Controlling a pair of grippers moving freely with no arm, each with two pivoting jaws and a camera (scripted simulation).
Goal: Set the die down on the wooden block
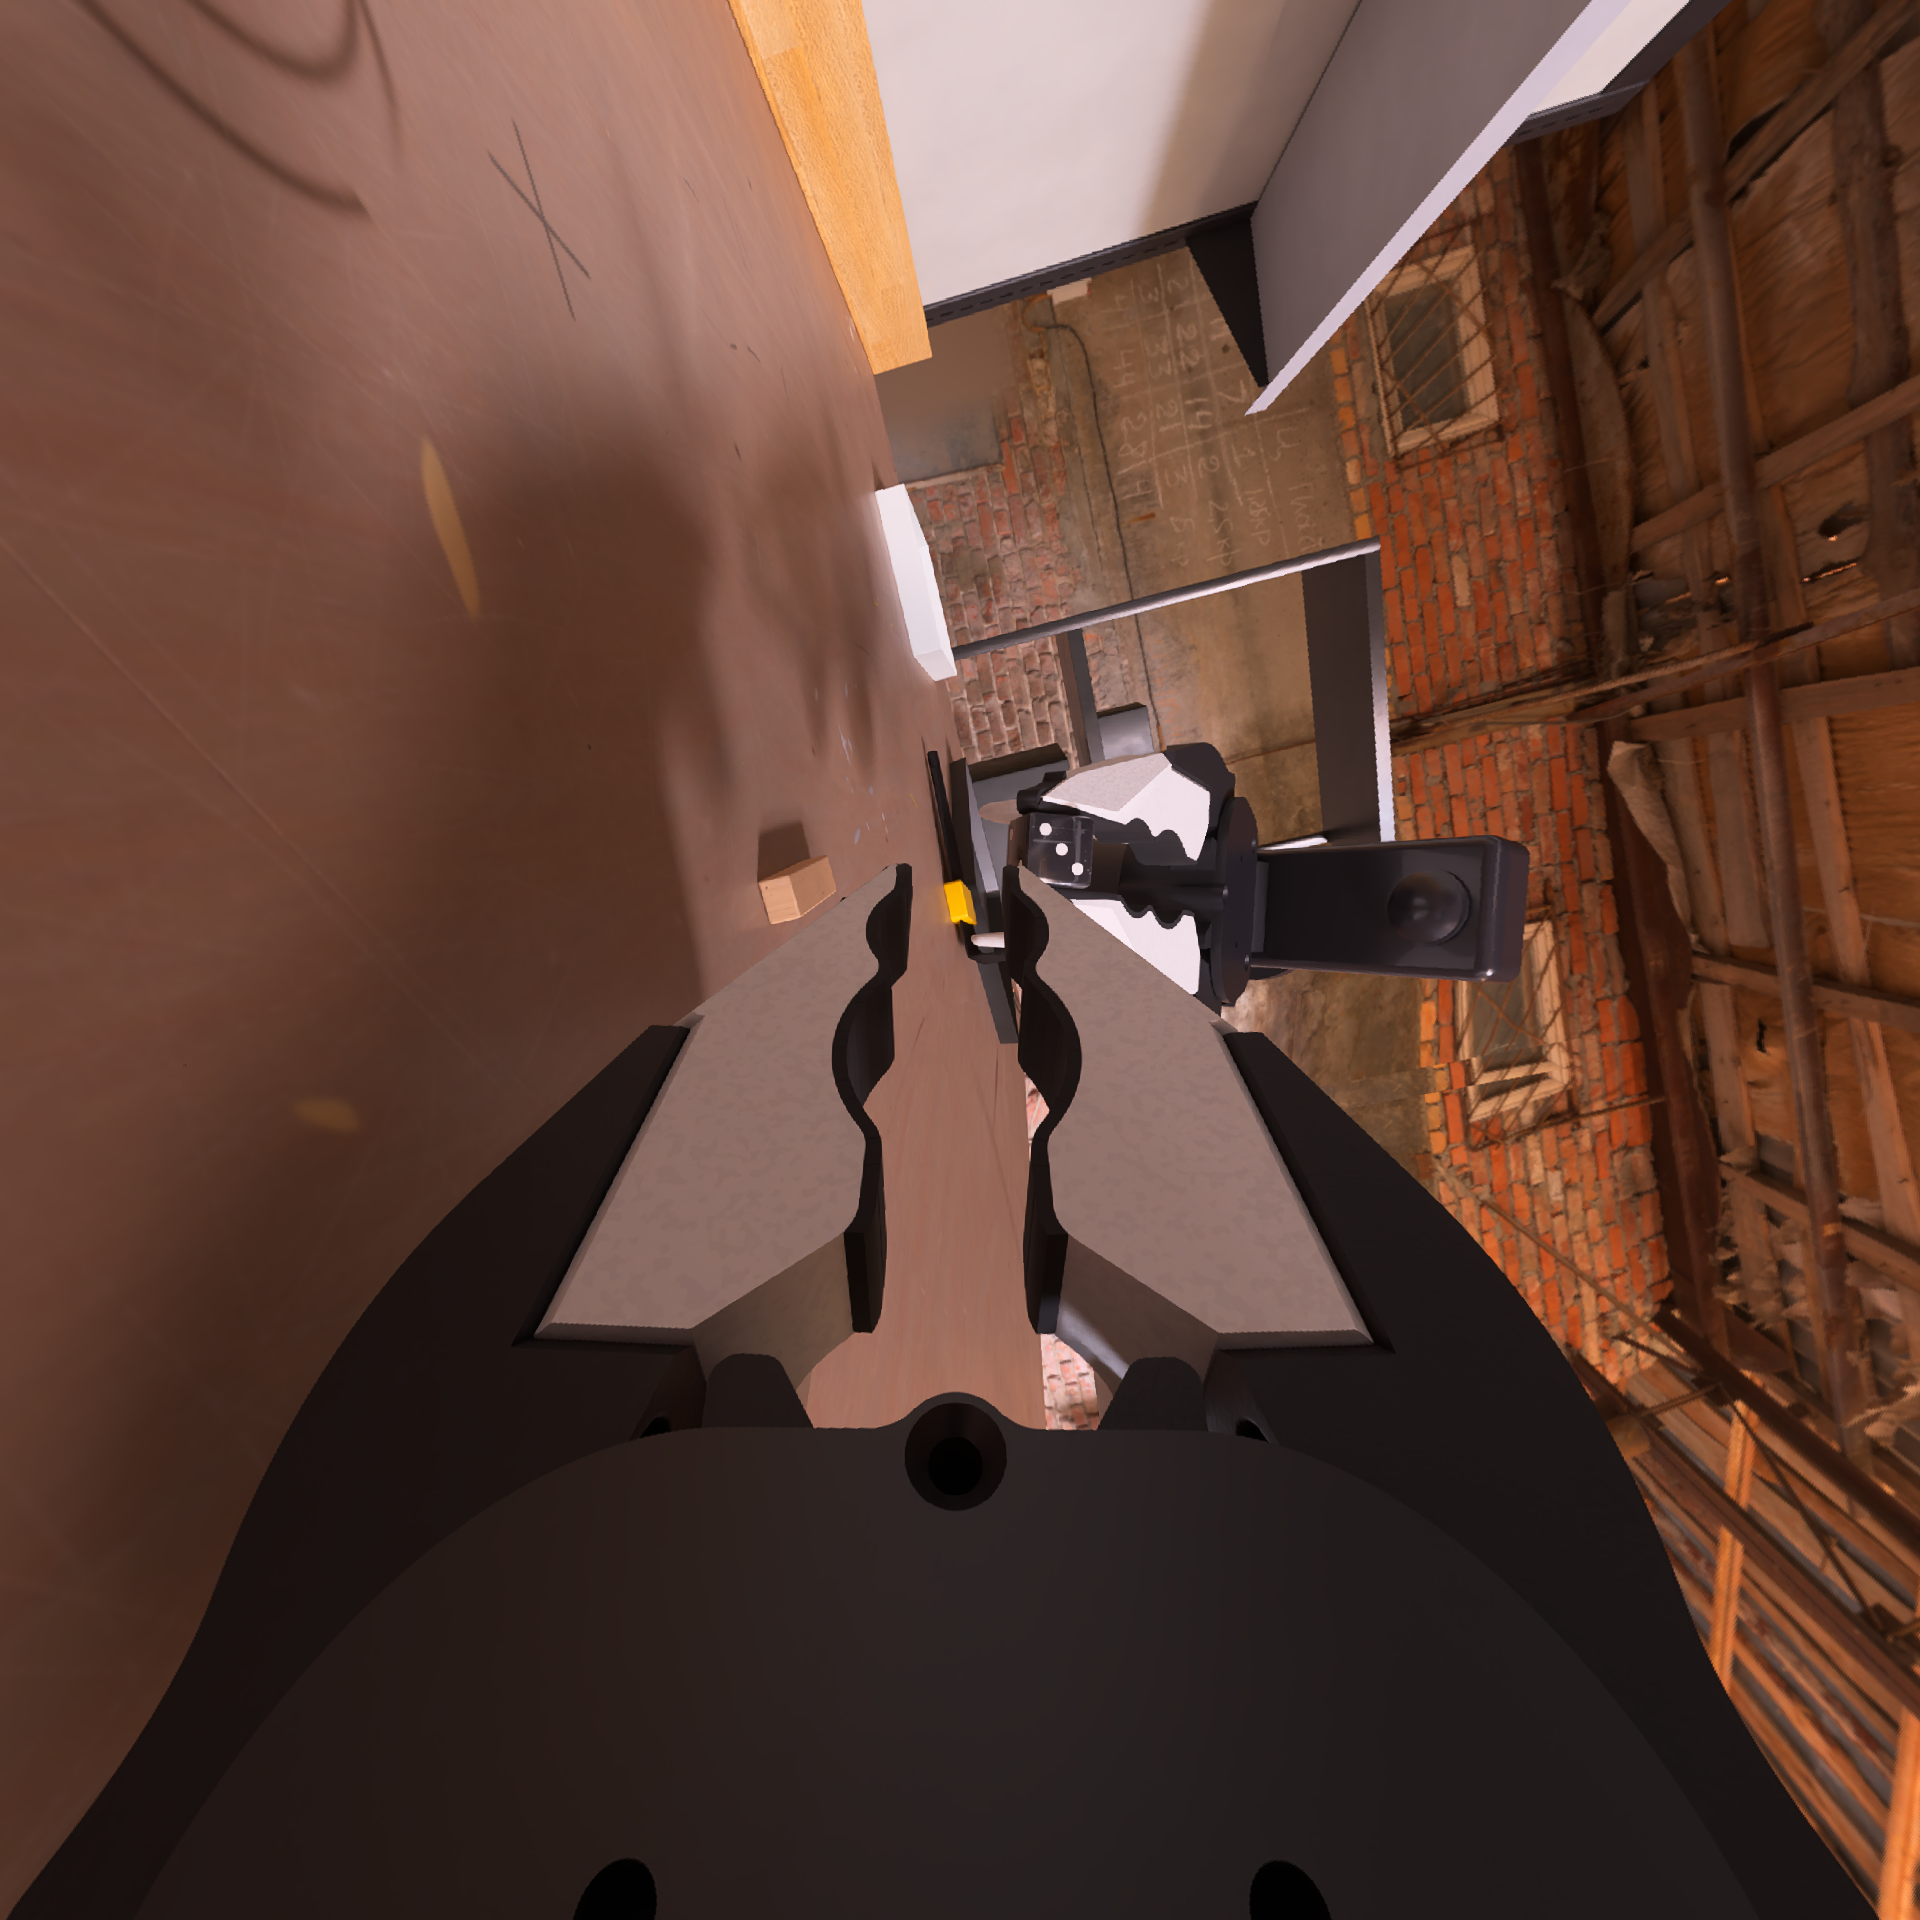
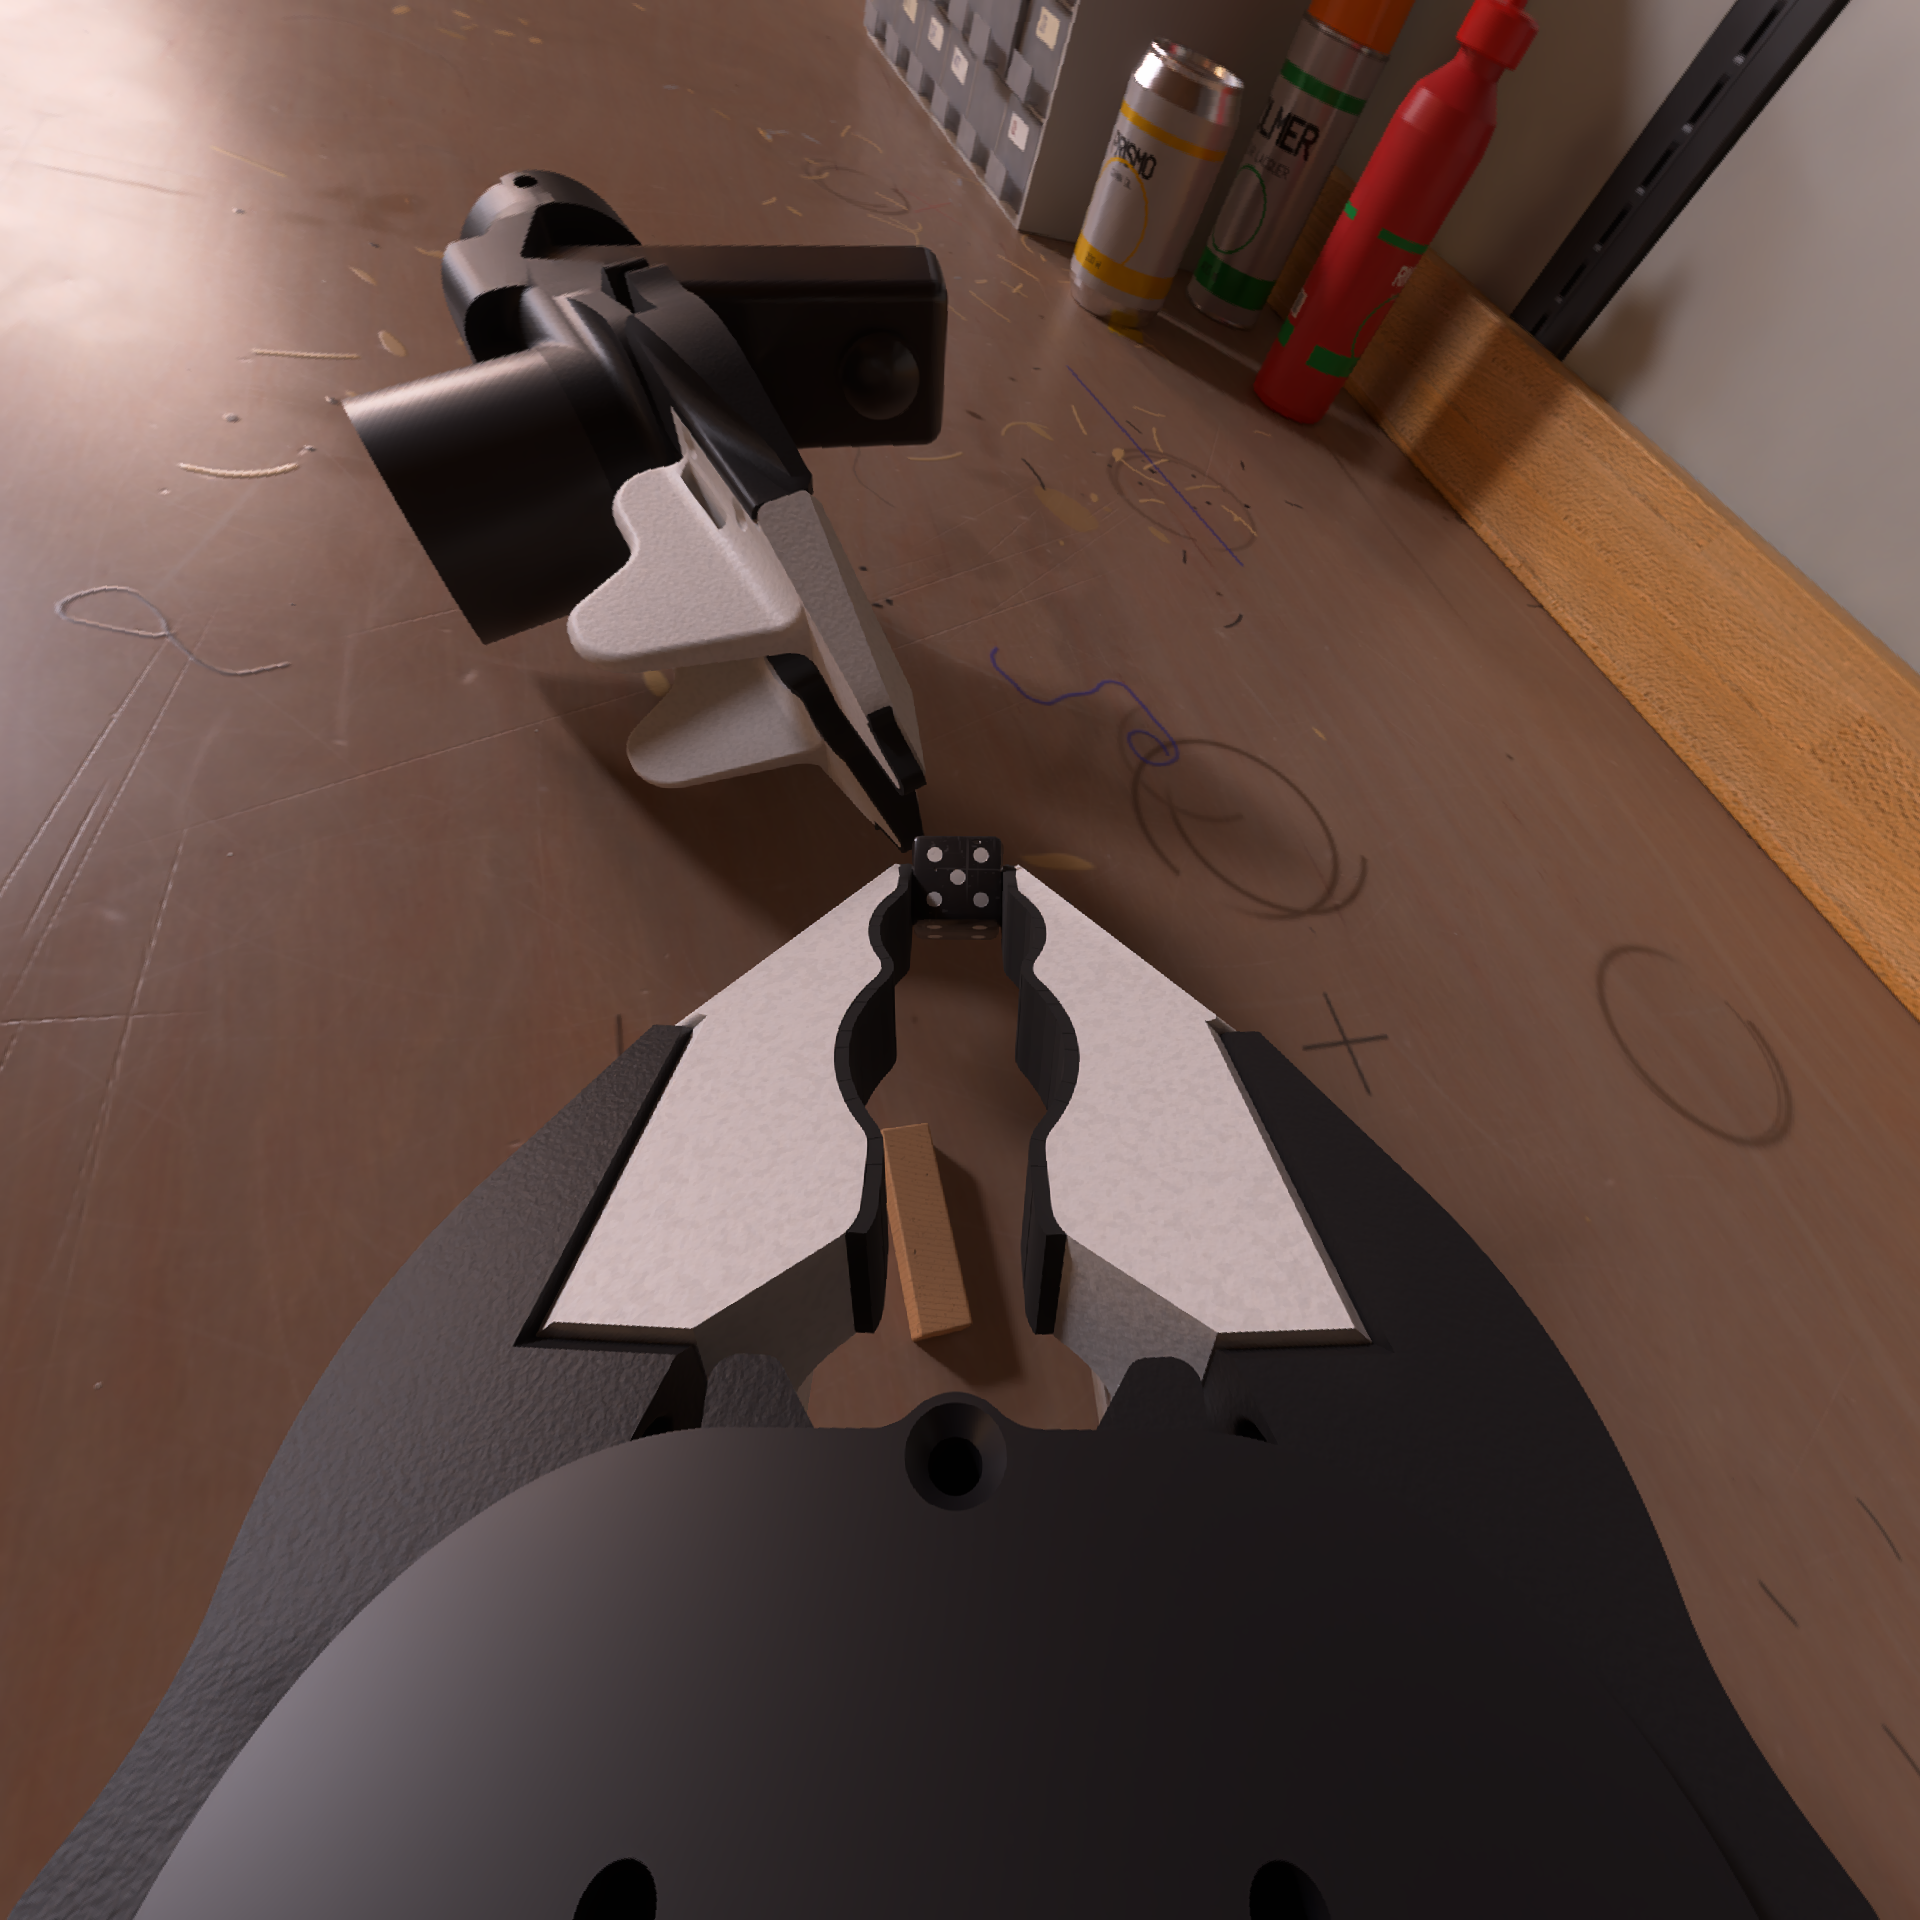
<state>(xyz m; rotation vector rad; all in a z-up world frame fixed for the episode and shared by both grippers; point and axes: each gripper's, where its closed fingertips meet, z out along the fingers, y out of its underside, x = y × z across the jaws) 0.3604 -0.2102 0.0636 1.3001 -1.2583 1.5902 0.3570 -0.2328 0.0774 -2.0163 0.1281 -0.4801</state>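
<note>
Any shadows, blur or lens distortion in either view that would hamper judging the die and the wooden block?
Left wrist view: rolled sideways, with soft shadow across the table; the die and wooden block are small but sharp. Right wrist view: evenly lit and wide-angle stretched at the edges; the right tongs partly frame the block.
</note>
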